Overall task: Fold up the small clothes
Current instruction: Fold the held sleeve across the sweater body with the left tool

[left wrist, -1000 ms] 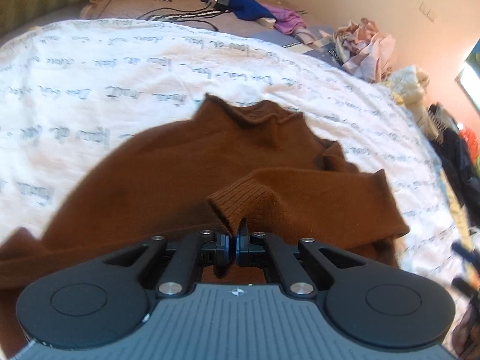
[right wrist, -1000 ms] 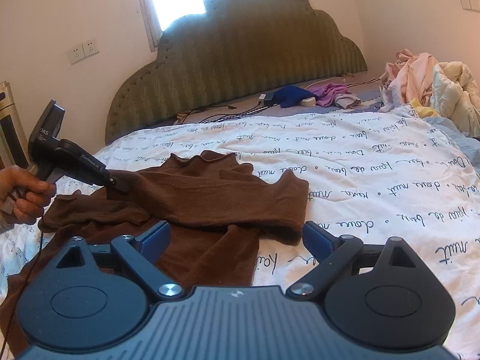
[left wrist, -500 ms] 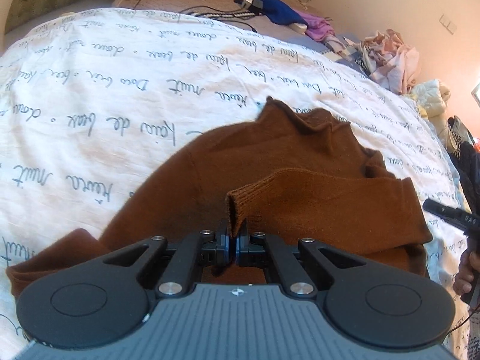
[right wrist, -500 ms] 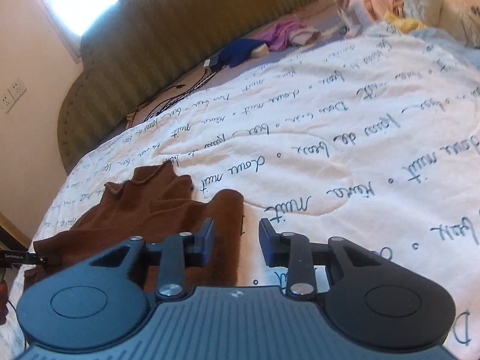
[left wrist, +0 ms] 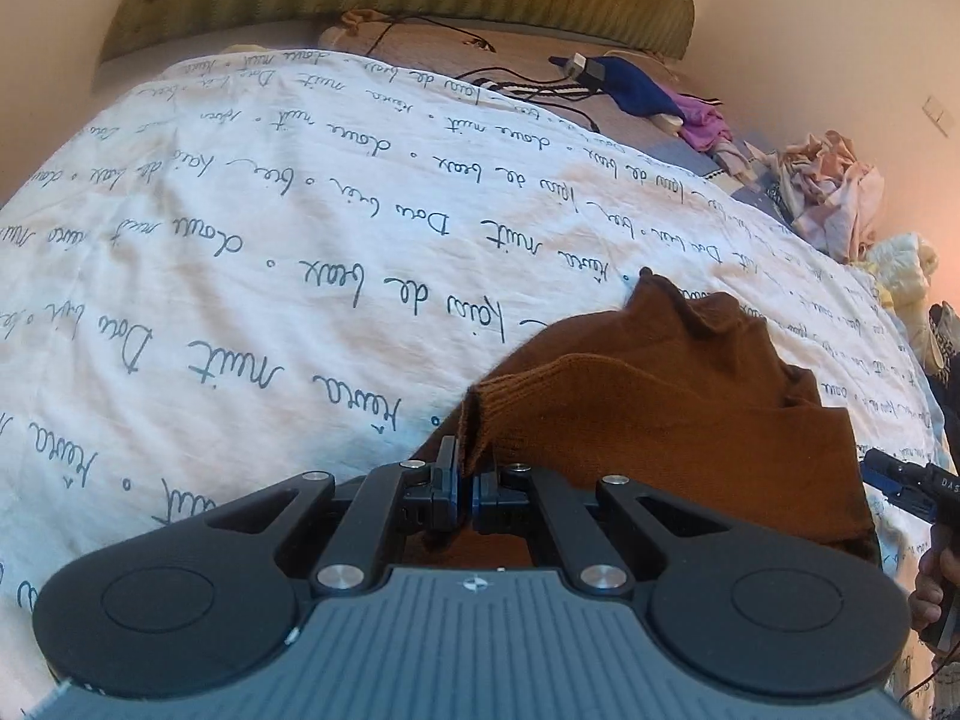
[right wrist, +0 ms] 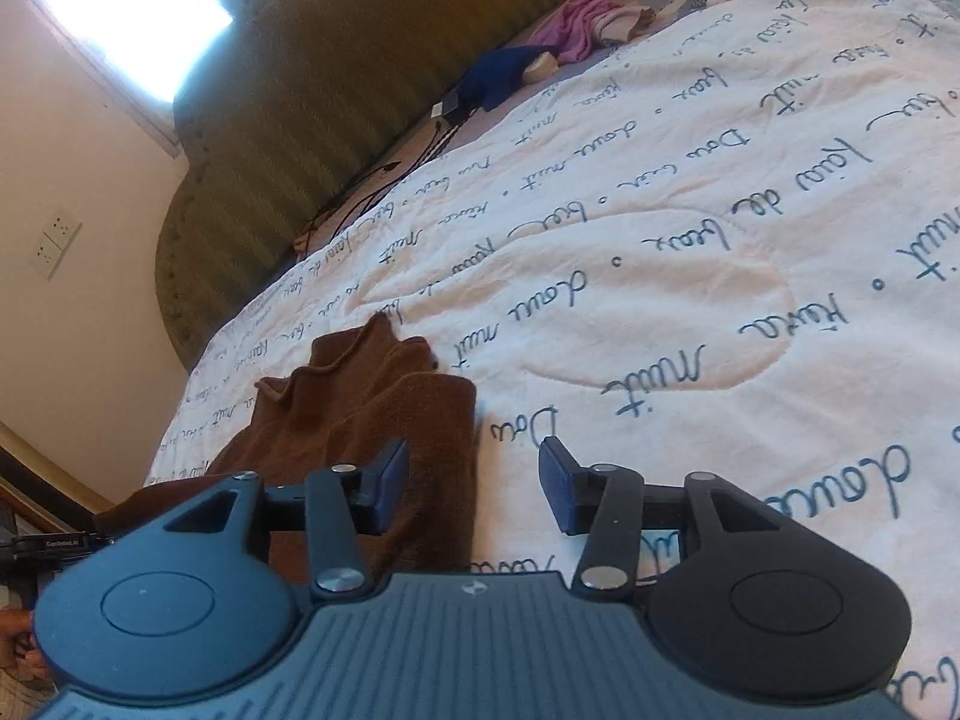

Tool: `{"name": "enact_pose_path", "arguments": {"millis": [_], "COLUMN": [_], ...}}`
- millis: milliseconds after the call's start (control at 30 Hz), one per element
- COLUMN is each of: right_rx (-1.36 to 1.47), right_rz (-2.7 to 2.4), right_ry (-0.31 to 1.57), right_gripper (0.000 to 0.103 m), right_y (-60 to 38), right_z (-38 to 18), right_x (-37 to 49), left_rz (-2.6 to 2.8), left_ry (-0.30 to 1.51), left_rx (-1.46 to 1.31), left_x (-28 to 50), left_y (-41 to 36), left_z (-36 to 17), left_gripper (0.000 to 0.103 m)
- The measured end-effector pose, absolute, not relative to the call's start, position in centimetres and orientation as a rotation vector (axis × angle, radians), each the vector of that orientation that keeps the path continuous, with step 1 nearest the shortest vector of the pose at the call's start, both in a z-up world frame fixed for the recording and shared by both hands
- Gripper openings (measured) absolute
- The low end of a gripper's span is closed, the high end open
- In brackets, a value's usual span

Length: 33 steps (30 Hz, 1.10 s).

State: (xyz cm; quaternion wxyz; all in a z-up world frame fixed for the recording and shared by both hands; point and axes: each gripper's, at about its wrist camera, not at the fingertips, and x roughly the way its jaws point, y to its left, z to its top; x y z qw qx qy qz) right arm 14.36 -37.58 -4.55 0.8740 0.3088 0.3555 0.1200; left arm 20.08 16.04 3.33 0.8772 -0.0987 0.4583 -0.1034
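A brown knit sweater [left wrist: 660,408] lies on the white quilt [left wrist: 300,276], its collar pointing to the headboard. My left gripper [left wrist: 465,471] is shut on the ribbed cuff of one sleeve, which is drawn across the sweater's body. In the right wrist view the sweater [right wrist: 372,408] lies low on the left. My right gripper [right wrist: 474,462] hangs tilted just over its right edge. Its jaws are opening, with the folded edge of the fabric between them and neither pad pressing on it. The right gripper's tip [left wrist: 900,477] shows at the left wrist view's right edge.
A green padded headboard [right wrist: 336,96] stands at the far end. Cables, a blue garment [left wrist: 636,90] and a purple one [left wrist: 702,123] lie near it. A heap of pale clothes [left wrist: 834,192] sits at the bed's right side. Wall sockets [right wrist: 54,243] are on the left wall.
My left gripper has carried the cuff sideways over the sweater. My right gripper has dropped toward the bed and rolled over, its jaws narrowing and then widening again at the sweater's right edge.
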Motion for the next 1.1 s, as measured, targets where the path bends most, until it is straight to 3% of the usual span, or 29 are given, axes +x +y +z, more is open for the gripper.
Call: {"name": "enact_pose_path", "arguments": {"millis": [100,167,567,733,900,967,1000,1033,1100], "right_rx": [0.587,0.531,0.48,0.424,0.487,0.516,0.515,0.528,0.575], "right_rz": [0.277,0.252,0.17,0.057,0.057,0.117,0.135,0.157,0.18], "right_ry": [0.783,0.794,0.639,0.681,0.734,0.737,0.741,0.754,0.779], "right_gripper": [0.046,0.004,0.003,0.0,0.004,0.015,0.032,0.061,0.09], "right_y": [-35.6,-34.7,-41.1,-44.4,-45.8,-44.7,-43.8,-43.0,-41.7], "right_z": [-5.0,-5.3,0.5,-0.4,-2.4,-2.3,-2.3,-2.5,-3.2], "right_x": [15.4,15.8,13.3,13.4,13.2,12.7,12.4,12.4,12.2], "left_rz": [-0.21,-0.207,-0.391,-0.363,-0.304,-0.319,-0.321,-0.322,-0.335], "left_ry": [0.965,0.97,0.953,1.016,1.067,1.076,1.078,1.084,1.094], "left_rx": [-0.208,-0.199,-0.227,-0.153,-0.211,-0.255,-0.265,-0.271,-0.287], "left_x": [20.0,19.9,20.7,22.1,24.1,24.4,24.6,24.7,24.9], "left_y": [16.1,15.7,7.2,4.6,7.2,8.1,8.4,8.5,8.6], "left_z": [3.0,2.9,4.3,1.1,-1.1,-0.9,-0.8,-0.7,-0.4], "left_gripper": [0.003,0.003,0.003,0.003,0.003,0.004,0.004,0.004,0.004]}}
